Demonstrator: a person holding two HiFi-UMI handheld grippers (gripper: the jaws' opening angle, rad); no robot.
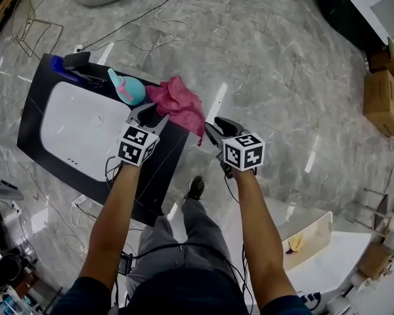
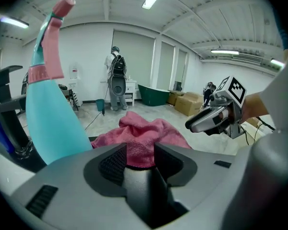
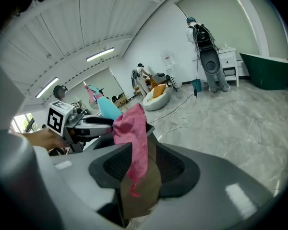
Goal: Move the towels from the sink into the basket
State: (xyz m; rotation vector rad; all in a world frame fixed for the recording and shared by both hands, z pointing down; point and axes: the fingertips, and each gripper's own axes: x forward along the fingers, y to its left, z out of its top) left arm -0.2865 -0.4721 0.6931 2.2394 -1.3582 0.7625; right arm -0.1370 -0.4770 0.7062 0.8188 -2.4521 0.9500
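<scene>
A pink towel (image 1: 180, 104) lies bunched on the right end of the black counter (image 1: 159, 170), and one corner hangs over the edge. The white sink (image 1: 72, 133) beside it holds no towel that I can see. My left gripper (image 1: 151, 115) is at the towel's near side, jaws open, with the towel (image 2: 144, 131) showing in the gap between them. My right gripper (image 1: 213, 130) is off the counter's right edge, also open. The hanging corner (image 3: 132, 133) dangles between its jaws. No basket can be told for sure.
A teal spray bottle (image 1: 127, 87) stands just left of the towel, next to a blue and black tap (image 1: 75, 67). A gold wire frame (image 1: 29, 21) is on the floor at far left. Cables, cardboard boxes (image 1: 384, 97) and a white cabinet (image 1: 308, 238) surround me.
</scene>
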